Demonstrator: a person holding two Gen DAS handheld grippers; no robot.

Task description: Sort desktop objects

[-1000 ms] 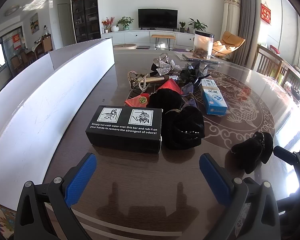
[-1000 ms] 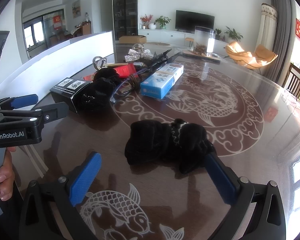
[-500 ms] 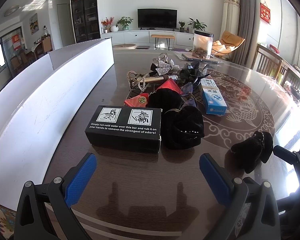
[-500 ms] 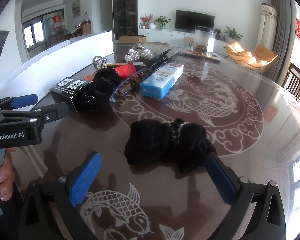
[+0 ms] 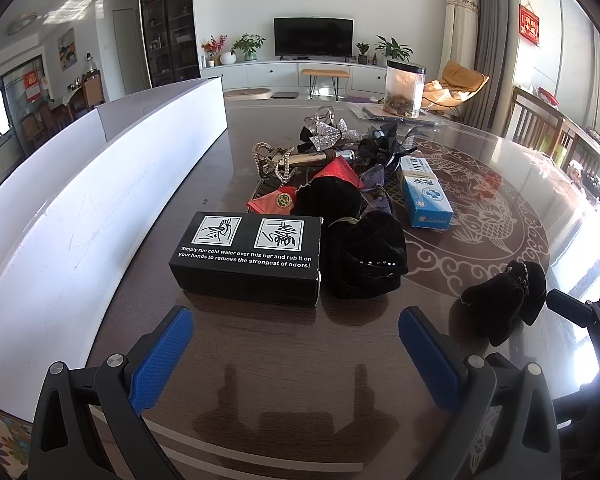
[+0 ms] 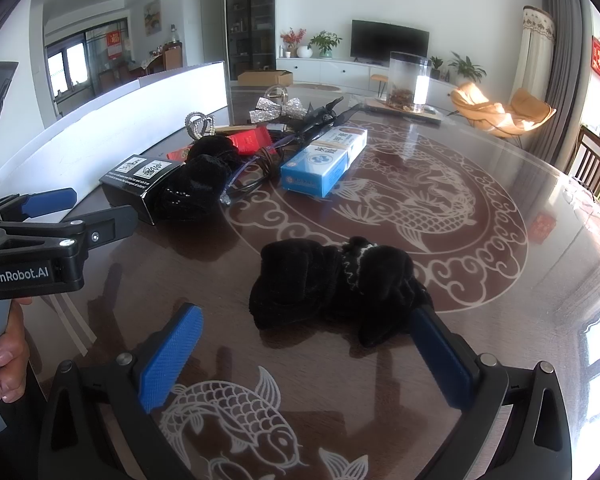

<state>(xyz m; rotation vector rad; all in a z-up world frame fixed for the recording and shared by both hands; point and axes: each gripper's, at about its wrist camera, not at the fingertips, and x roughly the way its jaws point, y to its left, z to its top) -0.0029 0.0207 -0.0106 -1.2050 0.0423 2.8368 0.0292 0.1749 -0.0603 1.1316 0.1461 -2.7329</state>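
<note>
A pile of objects lies on the dark round table (image 5: 284, 376): a black box with white print (image 5: 247, 257), black velvet pouches (image 5: 366, 258), red packets (image 5: 338, 170), a blue and white box (image 5: 426, 197) and jewelled hair pieces (image 5: 274, 160). One black velvet pouch (image 6: 332, 284) lies apart, just ahead of my right gripper (image 6: 300, 360), which is open and empty. It also shows in the left wrist view (image 5: 500, 306). My left gripper (image 5: 296, 356) is open and empty, just short of the black box.
A long white board (image 5: 80, 208) stands along the table's left side. A clear jar (image 5: 404, 88) stands on a tray at the far edge. The left gripper's body (image 6: 40, 248) sits to the left of the right gripper. Chairs stand at the right.
</note>
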